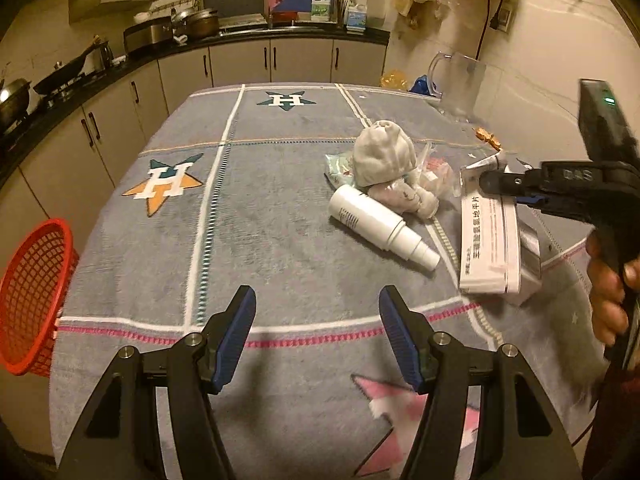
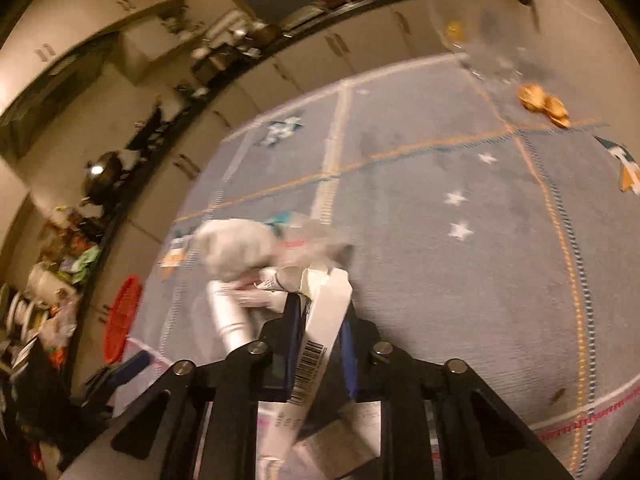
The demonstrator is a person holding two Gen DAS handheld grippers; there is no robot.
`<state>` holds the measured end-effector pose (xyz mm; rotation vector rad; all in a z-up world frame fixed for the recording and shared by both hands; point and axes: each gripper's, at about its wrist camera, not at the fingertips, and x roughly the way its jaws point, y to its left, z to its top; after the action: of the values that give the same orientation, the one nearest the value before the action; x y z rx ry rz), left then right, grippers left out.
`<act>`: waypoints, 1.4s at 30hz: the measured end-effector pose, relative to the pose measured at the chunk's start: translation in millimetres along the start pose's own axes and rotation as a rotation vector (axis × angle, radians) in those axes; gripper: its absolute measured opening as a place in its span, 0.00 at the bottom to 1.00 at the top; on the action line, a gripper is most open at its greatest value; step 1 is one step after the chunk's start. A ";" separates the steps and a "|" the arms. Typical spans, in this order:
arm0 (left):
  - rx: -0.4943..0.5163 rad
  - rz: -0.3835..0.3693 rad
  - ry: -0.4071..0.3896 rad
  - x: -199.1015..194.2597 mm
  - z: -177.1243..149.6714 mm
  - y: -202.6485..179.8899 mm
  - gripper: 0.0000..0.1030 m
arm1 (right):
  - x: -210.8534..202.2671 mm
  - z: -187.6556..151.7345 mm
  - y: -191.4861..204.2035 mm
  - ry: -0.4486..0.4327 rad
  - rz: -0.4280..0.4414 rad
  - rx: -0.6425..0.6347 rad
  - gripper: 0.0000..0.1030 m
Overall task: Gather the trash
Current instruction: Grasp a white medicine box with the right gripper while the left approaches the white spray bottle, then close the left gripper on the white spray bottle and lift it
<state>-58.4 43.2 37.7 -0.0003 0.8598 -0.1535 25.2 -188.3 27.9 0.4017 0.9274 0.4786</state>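
White box [image 2: 328, 312] in right hand-held gripper [image 2: 320, 320]

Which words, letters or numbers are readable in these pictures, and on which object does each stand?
"H": on the star emblems of the table cloth.
White box: Chinese print, too blurred to read surely.
Box barcode: digits too small.
White bottle: label too small.
Right gripper: embossed marking, unreadable.

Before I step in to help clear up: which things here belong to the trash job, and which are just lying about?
Part of the job:
- white flat carton, clamped in the right gripper
- white spray bottle
- crumpled grey-white wad
- clear plastic wrappers
- red mesh basket, probably the bin
- left gripper, open

Just lying about:
- clear plastic jug
- pots on the counter
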 end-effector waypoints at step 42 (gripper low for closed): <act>-0.136 0.017 0.098 79.3 46.7 -11.7 0.34 | -50.5 -22.6 5.4 -0.294 0.190 -0.067 0.14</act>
<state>26.3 18.0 9.0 -0.1136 0.9670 -0.0789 -20.5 -208.9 51.8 0.4872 0.5897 0.6042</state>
